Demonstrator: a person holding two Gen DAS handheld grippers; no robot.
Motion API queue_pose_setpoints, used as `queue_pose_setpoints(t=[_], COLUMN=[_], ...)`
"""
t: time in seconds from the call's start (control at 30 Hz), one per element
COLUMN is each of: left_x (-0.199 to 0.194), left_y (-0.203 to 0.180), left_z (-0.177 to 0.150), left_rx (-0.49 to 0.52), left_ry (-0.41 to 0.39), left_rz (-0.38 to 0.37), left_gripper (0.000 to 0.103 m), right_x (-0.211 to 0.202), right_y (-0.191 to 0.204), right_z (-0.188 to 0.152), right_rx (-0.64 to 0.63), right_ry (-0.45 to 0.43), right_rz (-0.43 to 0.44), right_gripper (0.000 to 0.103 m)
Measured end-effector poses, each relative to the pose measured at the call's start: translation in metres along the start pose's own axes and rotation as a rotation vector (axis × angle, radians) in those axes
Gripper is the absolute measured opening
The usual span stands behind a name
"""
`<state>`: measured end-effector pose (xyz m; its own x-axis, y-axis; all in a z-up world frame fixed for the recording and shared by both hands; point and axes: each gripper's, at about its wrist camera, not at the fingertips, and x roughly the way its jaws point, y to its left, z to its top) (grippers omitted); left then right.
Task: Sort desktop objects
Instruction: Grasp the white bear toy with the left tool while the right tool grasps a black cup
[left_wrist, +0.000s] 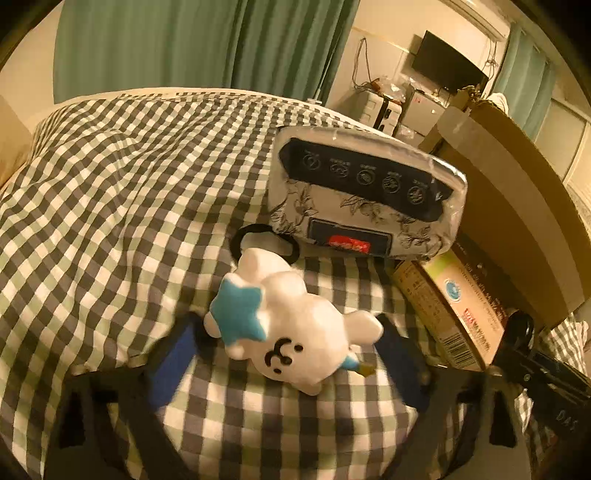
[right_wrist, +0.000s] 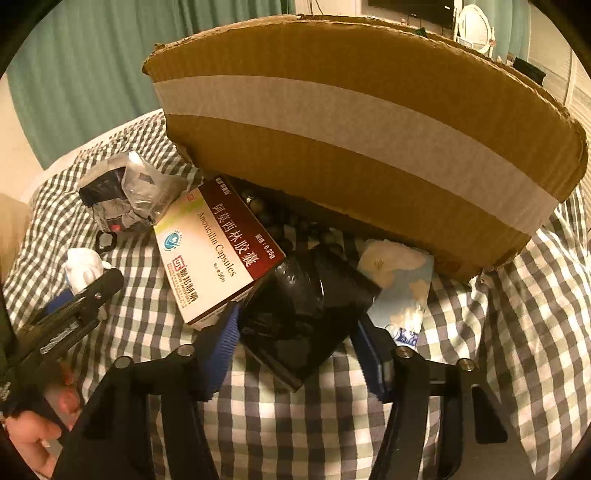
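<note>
- Left gripper (left_wrist: 288, 354): jaws spread, flanking the white plush toy (left_wrist: 291, 328) on the checked bedspread (left_wrist: 110, 206); contact cannot be confirmed.
- Right gripper (right_wrist: 295, 332): jaws spread around a black wrapped packet (right_wrist: 303, 310), between the Amoxicillin Capsules box (right_wrist: 218, 254) and a tissue pack (right_wrist: 399, 288).
- Step in hand, as judged: grasp approach.
- Next: clench, lift, carry toward the cardboard box (right_wrist: 351, 129).
</note>
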<state>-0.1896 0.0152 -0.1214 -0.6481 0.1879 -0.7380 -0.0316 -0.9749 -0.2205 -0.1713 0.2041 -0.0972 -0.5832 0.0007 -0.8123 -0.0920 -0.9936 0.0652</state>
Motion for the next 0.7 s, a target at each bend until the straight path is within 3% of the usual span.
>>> queue_pose_setpoints(t=[0.23, 0.7], left_x=[-0.018, -0.098], left_y=[0.01, 0.027], left_z=[-0.013, -0.054], left_rx=[0.027, 0.055], left_ry=[-0.014, -0.027], left_rz=[-0.025, -0.026], left_gripper=[0.082, 0.082], right_x=[-0.014, -0.07], right_y=[-0.01, -0.012], right_z=[-0.009, -0.026], right_rx=[0.016, -0.015], right_ry=[-0.016, -0.077], right_rz=[0.054, 0.104], right_gripper=[0.048, 0.047])
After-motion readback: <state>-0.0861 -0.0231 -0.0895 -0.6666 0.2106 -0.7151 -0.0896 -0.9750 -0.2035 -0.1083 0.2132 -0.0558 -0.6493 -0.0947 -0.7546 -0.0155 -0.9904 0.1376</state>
